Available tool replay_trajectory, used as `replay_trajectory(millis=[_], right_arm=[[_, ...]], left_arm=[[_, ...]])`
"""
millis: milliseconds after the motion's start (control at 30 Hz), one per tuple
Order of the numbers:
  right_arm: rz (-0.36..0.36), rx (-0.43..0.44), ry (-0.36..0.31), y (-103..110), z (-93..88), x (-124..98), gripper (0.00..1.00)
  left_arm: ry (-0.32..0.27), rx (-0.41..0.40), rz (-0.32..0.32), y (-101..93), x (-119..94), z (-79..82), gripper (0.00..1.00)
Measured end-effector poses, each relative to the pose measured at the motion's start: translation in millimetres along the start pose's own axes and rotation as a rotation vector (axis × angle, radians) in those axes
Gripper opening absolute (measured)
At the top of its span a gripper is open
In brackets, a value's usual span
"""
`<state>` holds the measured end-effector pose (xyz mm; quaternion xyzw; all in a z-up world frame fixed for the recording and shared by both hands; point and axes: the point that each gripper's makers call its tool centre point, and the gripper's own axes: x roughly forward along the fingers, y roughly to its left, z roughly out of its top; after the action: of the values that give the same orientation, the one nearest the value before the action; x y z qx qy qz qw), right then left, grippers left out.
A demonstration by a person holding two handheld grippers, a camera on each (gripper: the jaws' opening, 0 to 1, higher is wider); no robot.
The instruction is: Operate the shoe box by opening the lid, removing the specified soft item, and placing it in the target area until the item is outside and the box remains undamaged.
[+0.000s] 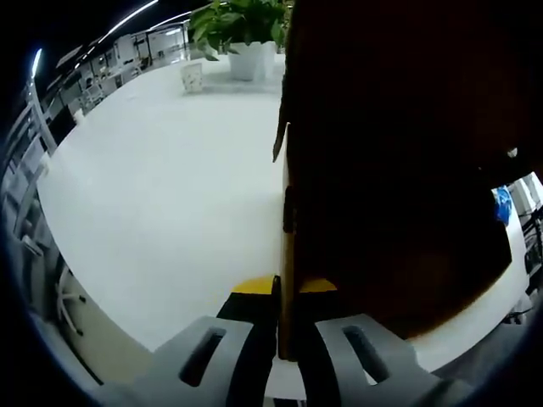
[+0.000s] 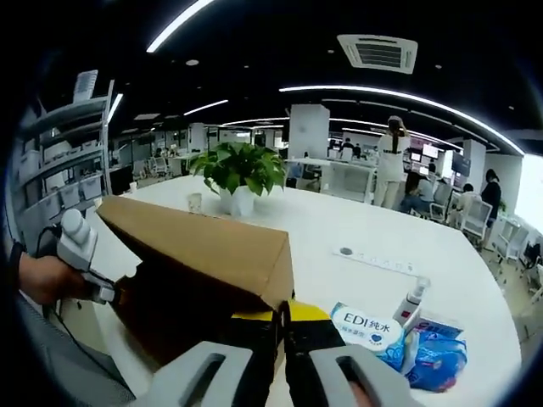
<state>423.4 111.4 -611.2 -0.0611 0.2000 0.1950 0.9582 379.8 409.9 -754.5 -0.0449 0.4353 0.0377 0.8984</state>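
A broad white table point(image 2: 365, 229) fills an open-plan office; one potted plant point(image 2: 237, 174) stands behind one cardboard shoe box point(image 2: 204, 242). Left gripper point(image 1: 287, 339) and right gripper point(image 2: 284, 339) each pinch its lid edges.

open-plan office: desks point(image 2: 339, 174), shelving point(image 2: 59, 161), ceiling air vent point(image 2: 377, 52).

White table point(image 2: 356, 225) carries potted plant point(image 2: 238, 174) in white pot at far edge, small white cup point(image 2: 195, 202) just beside it. Blue wipes pack point(image 2: 371, 329) lies near table's near edge, small spray bottle point(image 2: 411, 303) touching it. Shelving rack point(image 2: 59, 170) at side. Ceiling vent point(image 2: 377, 52) overhead. People point(image 2: 392, 165) stand in background.
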Motion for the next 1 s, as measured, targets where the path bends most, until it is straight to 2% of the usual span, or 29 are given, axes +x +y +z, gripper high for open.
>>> replay_trajectory(millis=[367, 1000], right_arm=[[-0.001, -0.007, 0.023, 5.3, -15.8, -6.2, 0.0], [-0.014, 0.011, 0.03, 7.1, -28.7, -11.1, 0.0]], left_arm=[[-0.003, -0.021, -0.009, -0.1, -0.4, 0.2, 0.04], [-0.019, -0.069, -0.04, -0.9, 0.4, 0.2, 0.05]])
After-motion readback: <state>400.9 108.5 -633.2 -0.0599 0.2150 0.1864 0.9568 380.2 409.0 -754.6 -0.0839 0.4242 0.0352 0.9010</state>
